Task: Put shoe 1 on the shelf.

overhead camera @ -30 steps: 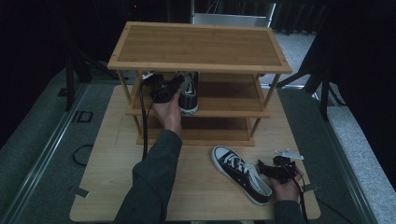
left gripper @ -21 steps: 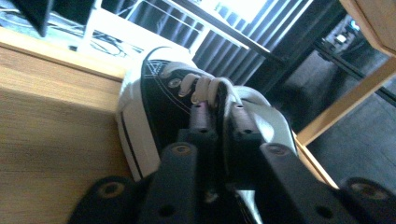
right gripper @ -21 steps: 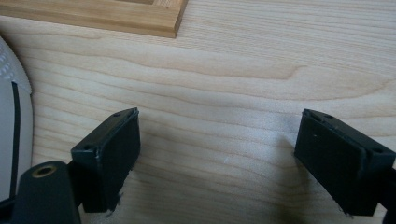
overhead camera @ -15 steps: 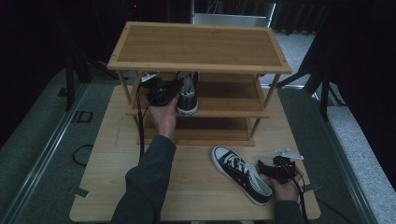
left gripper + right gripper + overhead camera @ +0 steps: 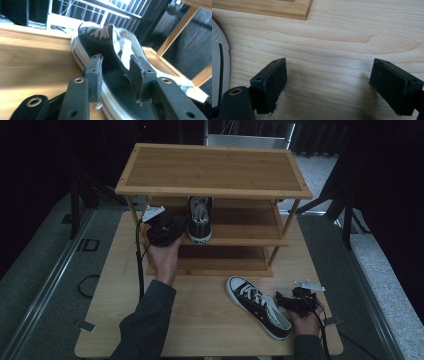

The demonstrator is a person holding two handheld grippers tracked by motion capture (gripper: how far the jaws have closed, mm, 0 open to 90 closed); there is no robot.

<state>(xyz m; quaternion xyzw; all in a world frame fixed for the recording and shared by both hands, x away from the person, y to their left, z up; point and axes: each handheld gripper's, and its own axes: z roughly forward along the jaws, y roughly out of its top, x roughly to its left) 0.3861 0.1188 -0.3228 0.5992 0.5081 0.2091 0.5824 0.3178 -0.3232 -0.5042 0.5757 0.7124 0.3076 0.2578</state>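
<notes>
A black sneaker with white laces (image 5: pixel 200 219) stands on the middle shelf of the wooden shoe rack (image 5: pixel 215 167), toe toward me. My left gripper (image 5: pixel 167 231) sits just left of it at the shelf's front edge. In the left gripper view its jaws have just been opening; they stand apart, and the sneaker (image 5: pixel 112 45) lies on its side in that view, its heel end between and beyond the left gripper (image 5: pixel 117 75). A second black sneaker (image 5: pixel 257 306) lies on the table. My right gripper (image 5: pixel 284 300) rests open beside its heel, with bare table between the jaws of the right gripper (image 5: pixel 327 85).
The rack's bottom shelf (image 5: pixel 220 265) stands at the back of the light wooden table (image 5: pixel 200 320). In the right gripper view the rack's base edge (image 5: pixel 274 10) runs along the top and a sneaker's white toe (image 5: pixel 218 62) shows at the left. Dark floor surrounds the table.
My left gripper has opened, letting go of the sneaker on the middle shelf, and has drawn back to the left and toward me. The right gripper has not moved.
</notes>
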